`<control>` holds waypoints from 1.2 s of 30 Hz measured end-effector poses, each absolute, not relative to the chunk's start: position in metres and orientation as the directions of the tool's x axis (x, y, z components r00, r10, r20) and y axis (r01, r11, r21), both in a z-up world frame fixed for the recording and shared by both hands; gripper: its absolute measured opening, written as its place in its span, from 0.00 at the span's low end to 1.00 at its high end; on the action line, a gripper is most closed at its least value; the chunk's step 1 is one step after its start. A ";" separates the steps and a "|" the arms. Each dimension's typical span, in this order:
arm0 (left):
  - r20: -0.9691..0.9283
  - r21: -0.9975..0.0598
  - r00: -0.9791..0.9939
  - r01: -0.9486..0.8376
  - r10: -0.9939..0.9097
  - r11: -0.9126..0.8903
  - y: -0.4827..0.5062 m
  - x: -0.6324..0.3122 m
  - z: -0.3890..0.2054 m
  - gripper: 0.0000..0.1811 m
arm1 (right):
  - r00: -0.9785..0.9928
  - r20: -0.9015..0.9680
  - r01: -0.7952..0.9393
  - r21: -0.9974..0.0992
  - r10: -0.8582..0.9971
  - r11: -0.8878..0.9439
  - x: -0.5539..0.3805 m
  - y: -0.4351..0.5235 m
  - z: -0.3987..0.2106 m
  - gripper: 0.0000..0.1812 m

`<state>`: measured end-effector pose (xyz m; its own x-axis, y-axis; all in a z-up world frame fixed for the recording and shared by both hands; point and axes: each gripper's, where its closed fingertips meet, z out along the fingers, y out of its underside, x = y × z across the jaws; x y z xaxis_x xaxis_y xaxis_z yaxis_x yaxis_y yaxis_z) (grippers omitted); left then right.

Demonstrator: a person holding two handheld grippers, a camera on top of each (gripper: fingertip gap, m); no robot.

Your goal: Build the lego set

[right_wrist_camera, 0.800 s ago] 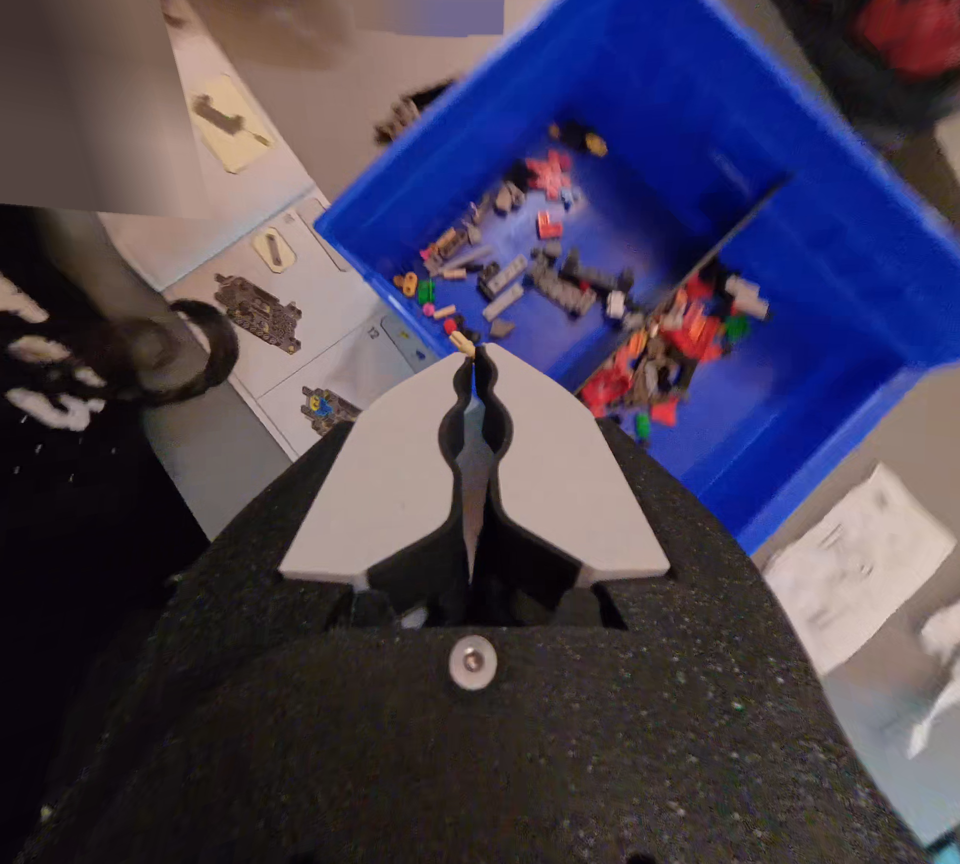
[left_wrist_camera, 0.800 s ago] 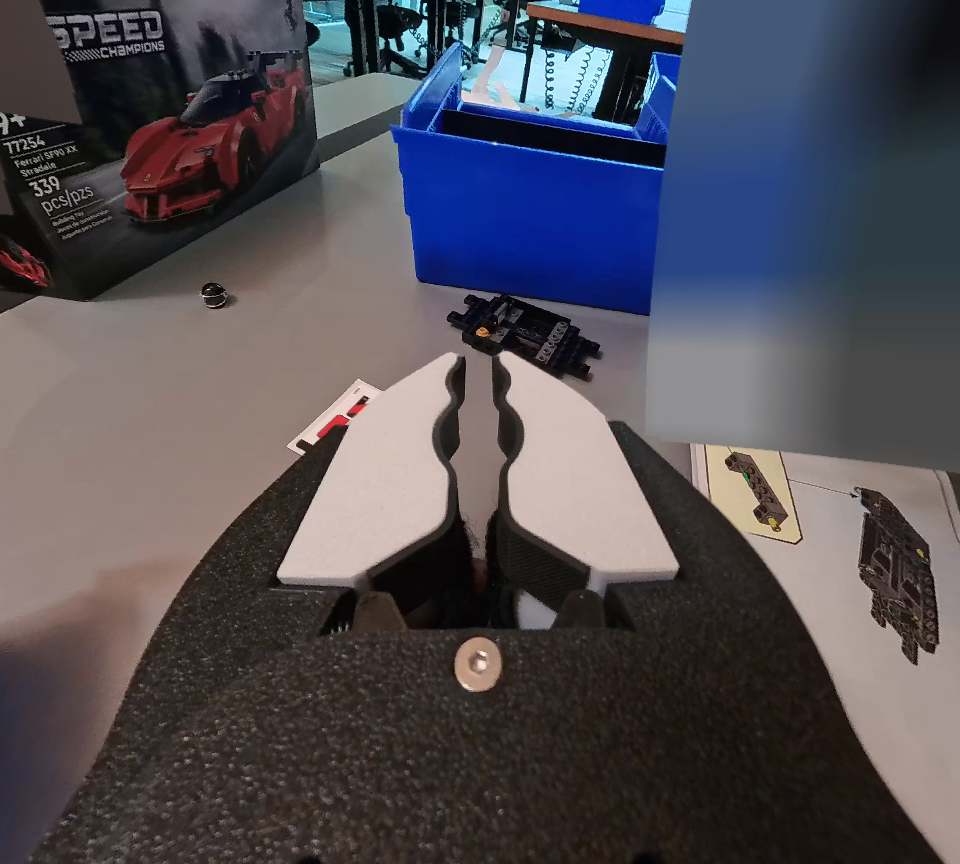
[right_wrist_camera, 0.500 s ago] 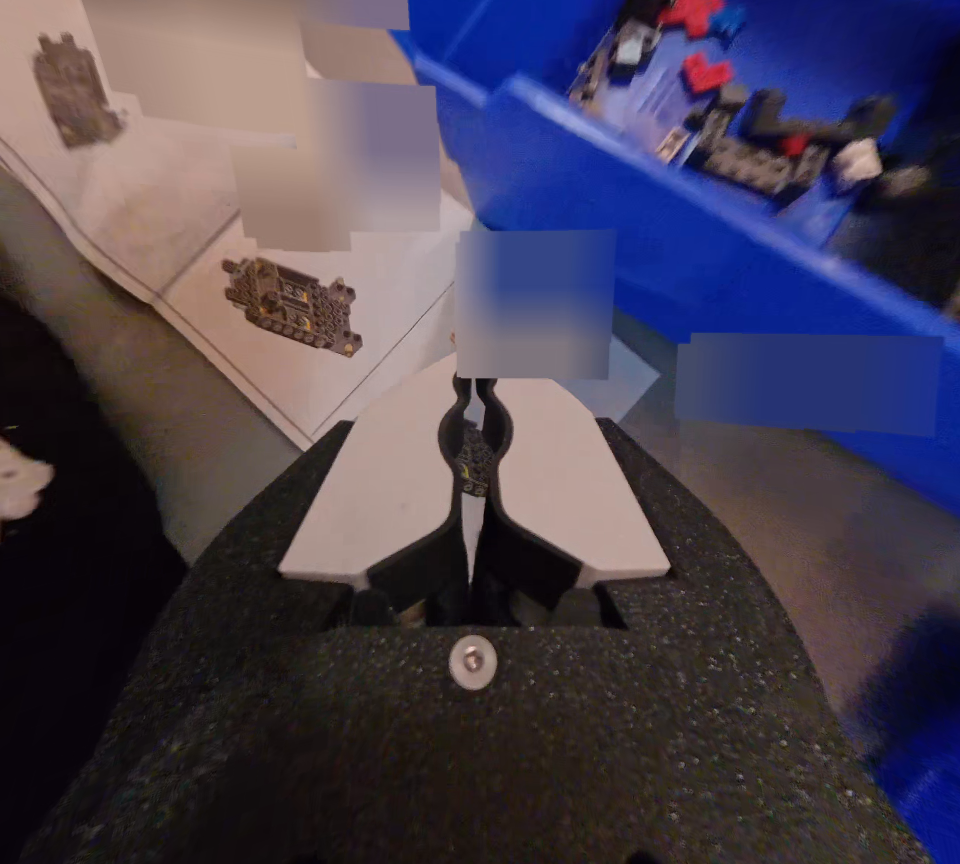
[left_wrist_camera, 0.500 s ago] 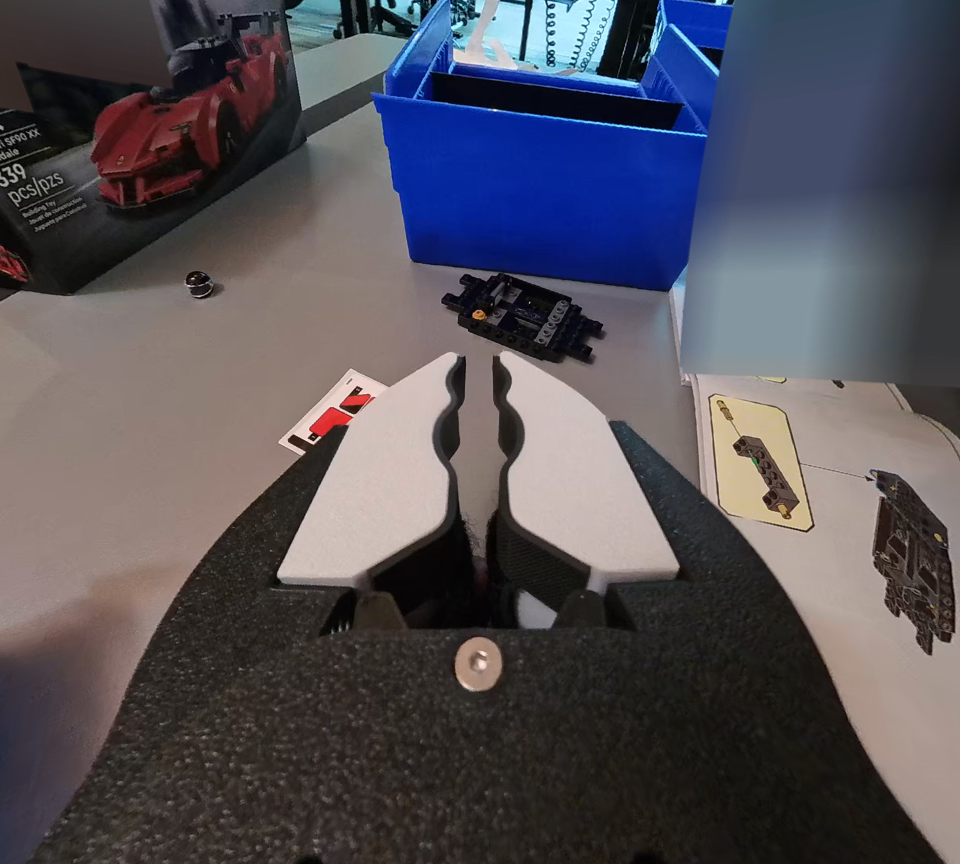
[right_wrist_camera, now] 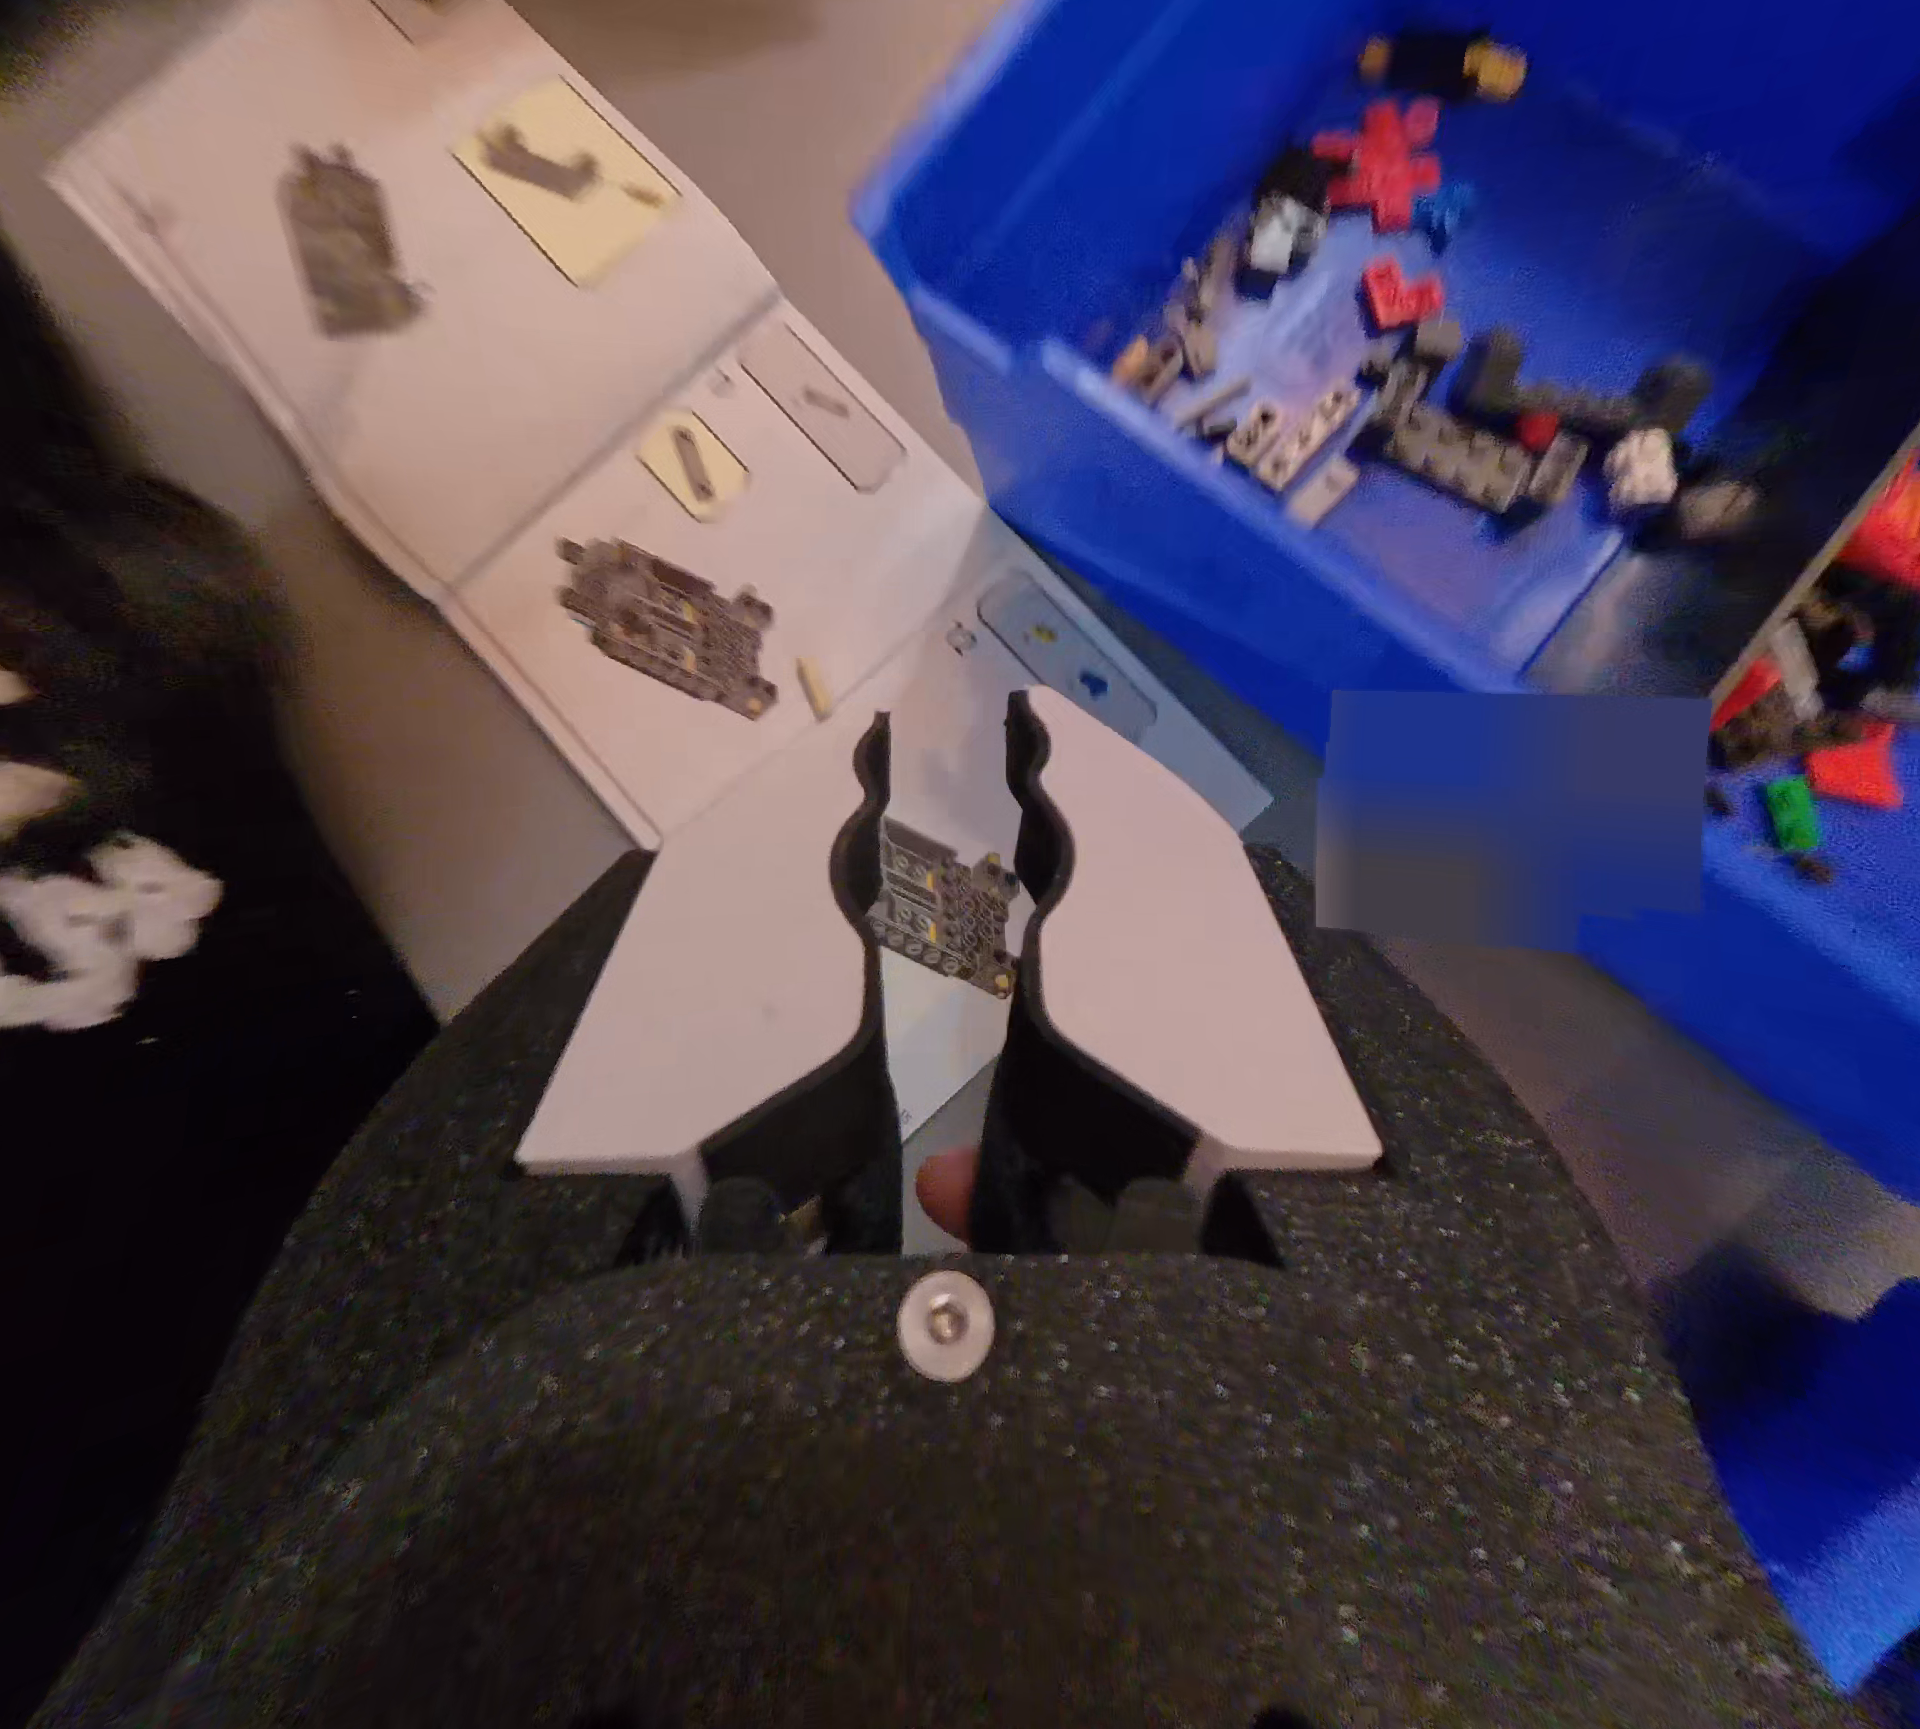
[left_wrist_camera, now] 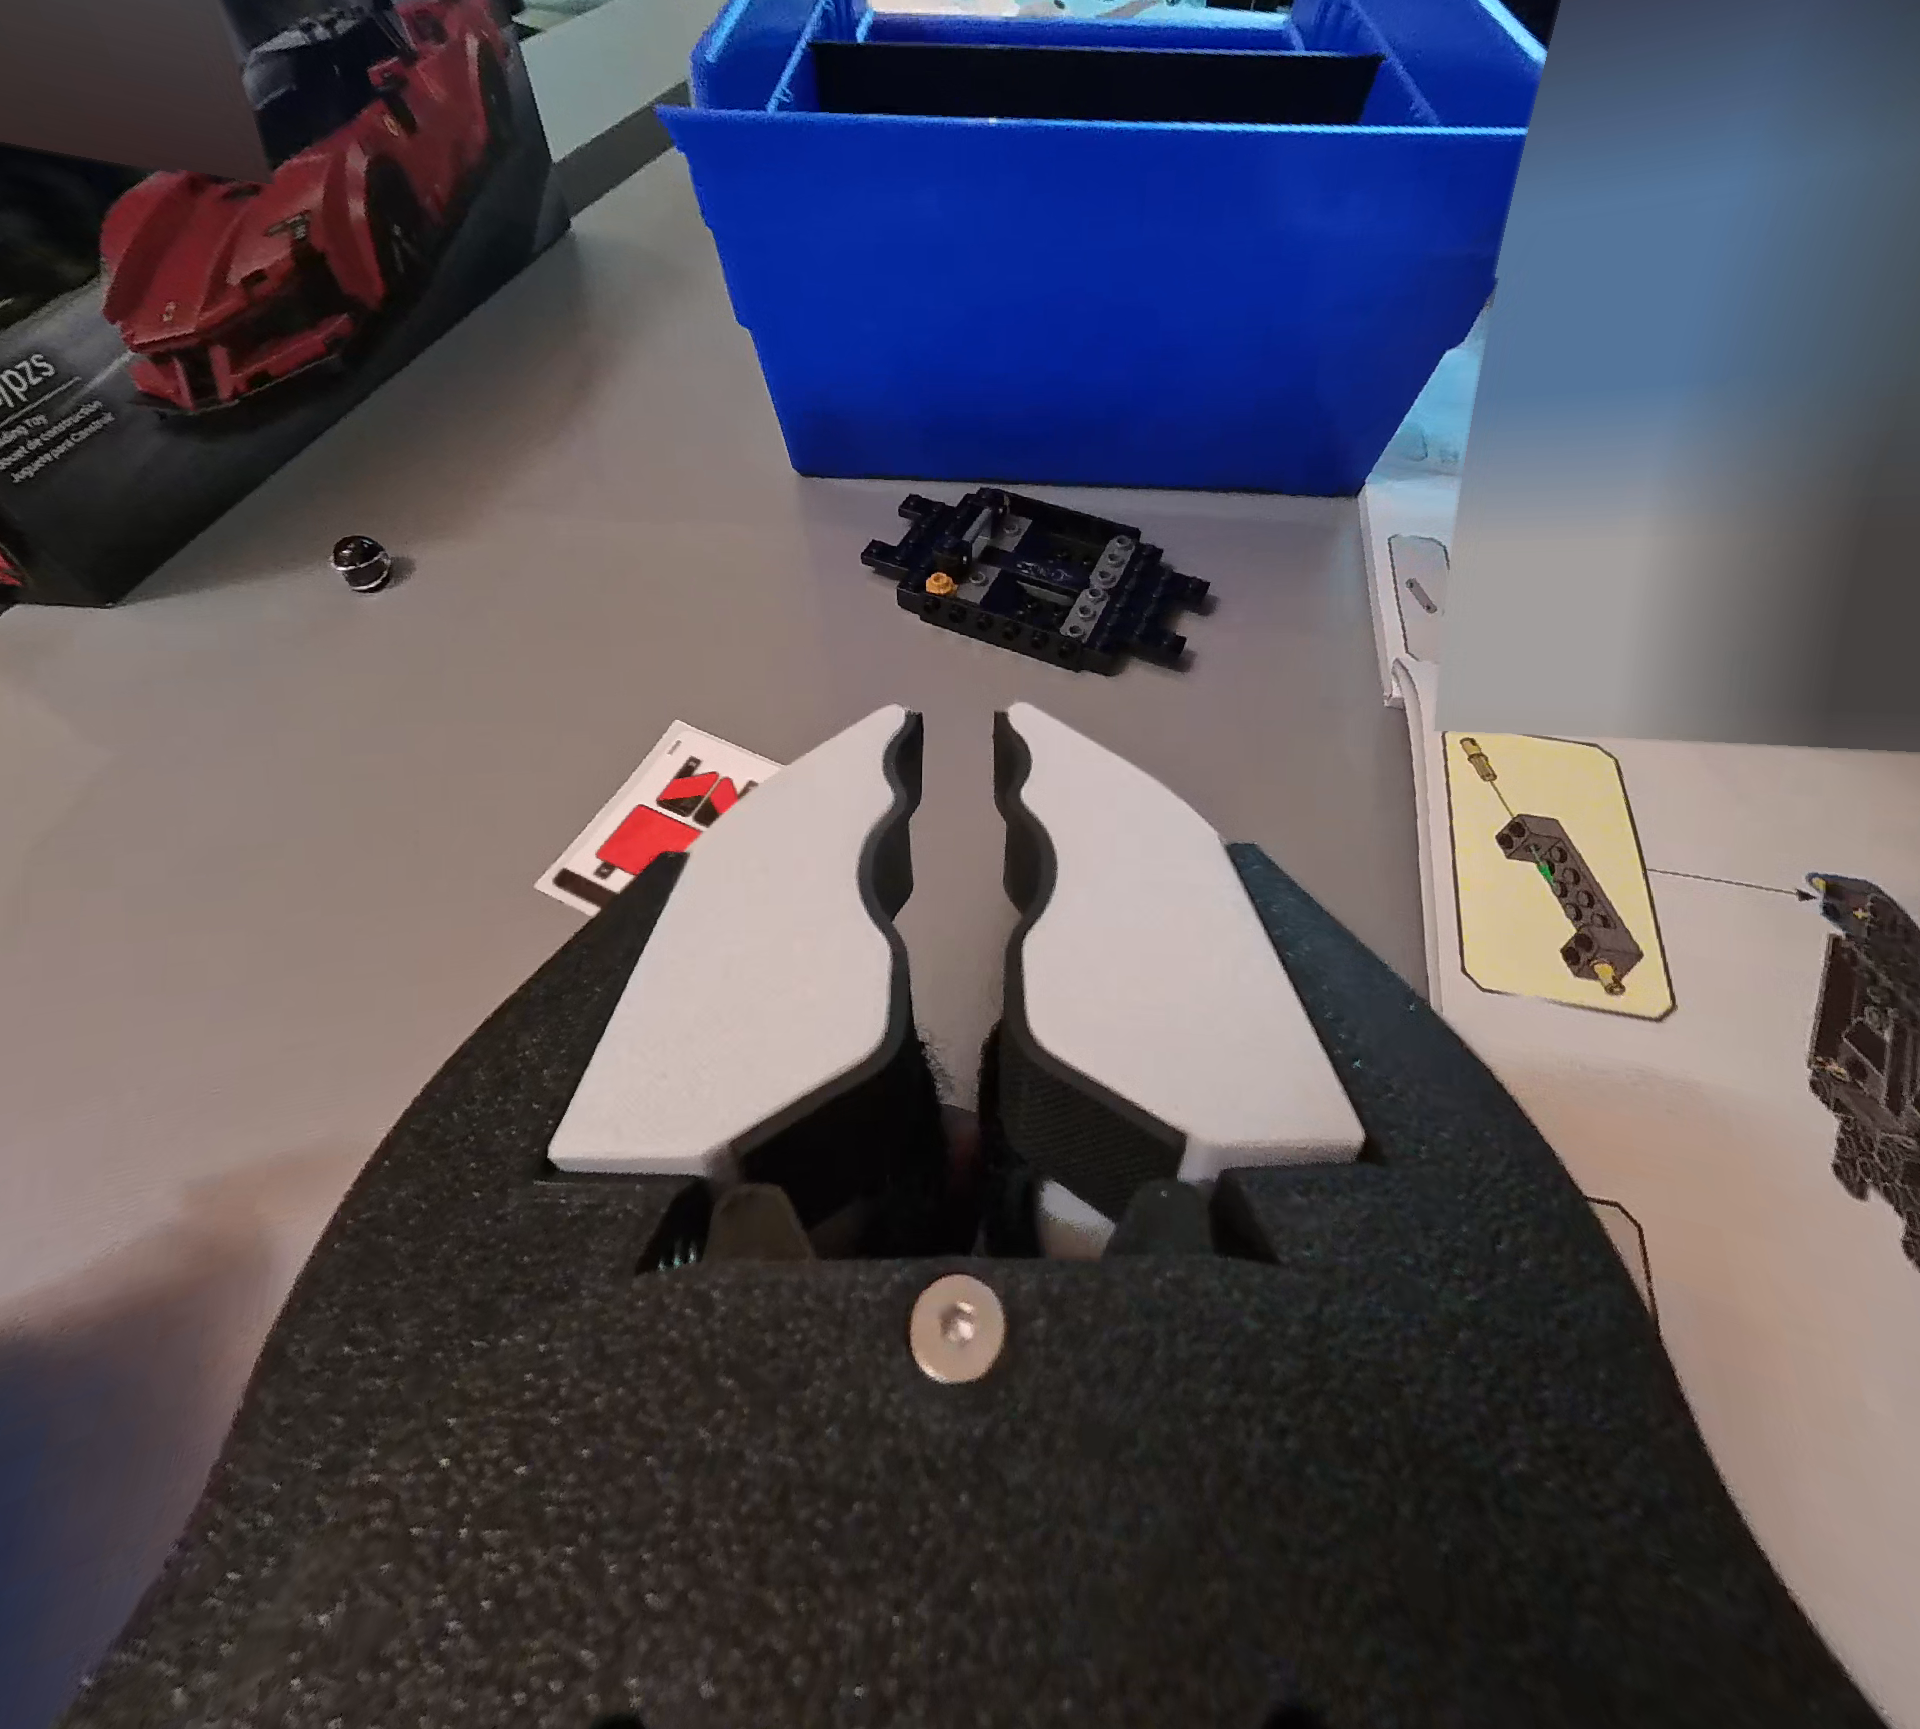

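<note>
One black studded lego chassis (left_wrist_camera: 1039, 578) lies mid-frame on the smooth grey counter (left_wrist_camera: 312, 796) before one blue plastic bin (left_wrist_camera: 1101, 297), above the narrowly parted, empty left claw (left_wrist_camera: 956, 729), while the right claw (right_wrist_camera: 948, 723) gapes empty over one open paper booklet (right_wrist_camera: 499, 391).

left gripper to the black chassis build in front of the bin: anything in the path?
Nothing visible. The left gripper points across bare grey table at the black chassis build, which lies just short of the blue bin. The sticker sheet sits off to the left of the gripper and the instruction booklet off to the right.
</note>
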<state>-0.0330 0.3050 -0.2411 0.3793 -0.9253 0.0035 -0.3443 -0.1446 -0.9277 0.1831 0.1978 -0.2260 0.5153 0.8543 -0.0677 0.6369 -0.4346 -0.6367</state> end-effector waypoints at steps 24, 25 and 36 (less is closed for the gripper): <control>-0.049 -0.895 0.313 -0.435 -0.949 -0.097 0.295 -0.026 -0.252 0.07 | -0.618 -0.067 0.776 -0.209 0.783 0.595 0.149 0.275 -0.290 0.06; -0.050 -0.895 0.312 -0.436 -0.949 -0.096 0.295 -0.026 -0.252 0.07 | -0.622 -0.058 0.774 -0.195 0.781 0.602 0.150 0.276 -0.294 0.05; -0.083 -0.888 0.299 -0.455 -0.950 -0.066 0.293 -0.025 -0.254 0.07 | -0.380 0.095 0.825 -0.416 0.920 0.383 0.140 0.276 -0.193 0.00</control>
